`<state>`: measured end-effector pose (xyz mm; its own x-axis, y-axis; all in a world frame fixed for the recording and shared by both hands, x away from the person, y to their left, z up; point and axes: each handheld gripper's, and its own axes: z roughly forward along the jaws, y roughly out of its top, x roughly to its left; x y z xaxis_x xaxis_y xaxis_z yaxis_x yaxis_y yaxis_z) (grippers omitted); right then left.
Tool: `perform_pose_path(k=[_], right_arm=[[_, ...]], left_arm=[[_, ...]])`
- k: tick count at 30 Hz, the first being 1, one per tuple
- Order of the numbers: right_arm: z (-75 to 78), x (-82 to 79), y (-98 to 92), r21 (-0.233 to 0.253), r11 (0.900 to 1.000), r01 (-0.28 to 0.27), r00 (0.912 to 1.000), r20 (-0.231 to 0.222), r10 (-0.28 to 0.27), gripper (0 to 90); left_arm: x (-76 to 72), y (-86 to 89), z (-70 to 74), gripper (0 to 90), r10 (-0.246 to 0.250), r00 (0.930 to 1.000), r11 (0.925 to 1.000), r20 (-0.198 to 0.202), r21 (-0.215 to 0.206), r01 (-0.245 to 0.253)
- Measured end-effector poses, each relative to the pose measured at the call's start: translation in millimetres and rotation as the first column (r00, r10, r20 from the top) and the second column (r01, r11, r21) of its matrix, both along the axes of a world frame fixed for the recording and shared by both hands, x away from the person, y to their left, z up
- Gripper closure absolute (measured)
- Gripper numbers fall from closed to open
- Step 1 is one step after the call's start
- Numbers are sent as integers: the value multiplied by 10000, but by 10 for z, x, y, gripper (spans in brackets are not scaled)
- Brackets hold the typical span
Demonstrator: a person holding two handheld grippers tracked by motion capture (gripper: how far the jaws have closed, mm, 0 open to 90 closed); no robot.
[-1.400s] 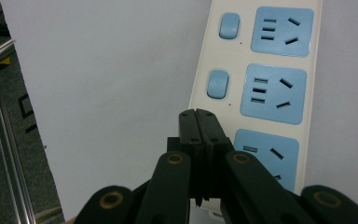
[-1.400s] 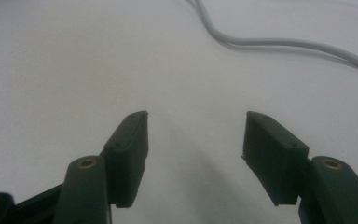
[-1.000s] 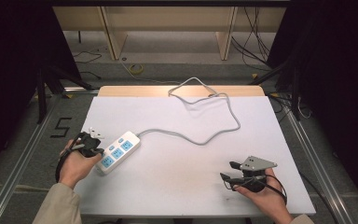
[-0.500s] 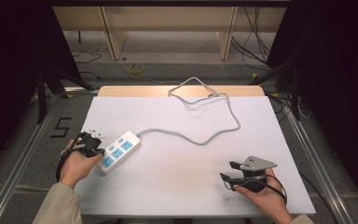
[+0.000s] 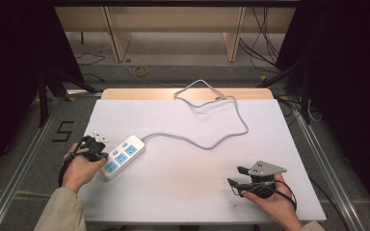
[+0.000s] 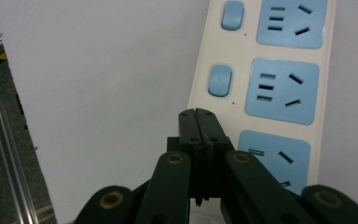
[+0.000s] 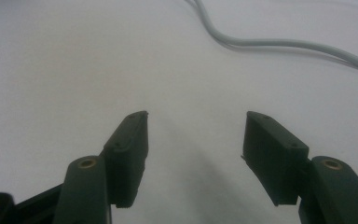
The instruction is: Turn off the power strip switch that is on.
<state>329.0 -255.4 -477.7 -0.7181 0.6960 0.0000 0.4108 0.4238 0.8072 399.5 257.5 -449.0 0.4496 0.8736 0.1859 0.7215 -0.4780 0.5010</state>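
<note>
- My left tongs (image 6: 199, 122) are pressed together on nothing, tips over the power strip (image 5: 121, 156) at the surface's (image 5: 183, 192) left edge, near a blue switch (image 6: 219, 80).
- My right tongs (image 7: 193, 156) rest apart, well away.
- Next, I judge: press that switch squarely.

In the left gripper view, the power strip (image 6: 279, 88) is cut off by the top and bottom edges, and the left gripper (image 6: 198, 122) hides part of its nearest socket. In the high view, that gripper (image 5: 92, 148) covers the power strip's near end. The grey cable's (image 5: 212, 118) far end, beyond the desk (image 5: 183, 192), is too small to trace.
</note>
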Motion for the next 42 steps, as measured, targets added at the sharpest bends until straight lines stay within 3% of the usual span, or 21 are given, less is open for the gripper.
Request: perform_pose_path(k=[9, 22, 25, 30, 42], right_arm=[[1, -2, 4, -27, 10000, -8, 10000, 6, 8, 412], [-1, 2, 2, -22, 10000, -16, 10000, 0, 16, 412], [0, 2, 2, -17, 10000, -19, 10000, 1, 19, 412], [-1, 2, 1, -18, 10000, -20, 10000, -1, 20, 412], [-1, 3, 0, -33, 10000, -19, 10000, 4, 19, 412]], left_arm=[[-4, 28, -1, 897, 62, 10000, 9997, 18, -249, -61], [-5, 23, 4, 898, -12, 10000, 9999, 18, -148, 12], [-12, 0, 7, 898, -120, 9999, 9990, -45, -426, 118], [-3, -9, 7, 898, -114, 9999, 9999, -7, -70, 114], [-11, -8, 2, 898, -59, 10000, 9997, -34, -254, 58]])
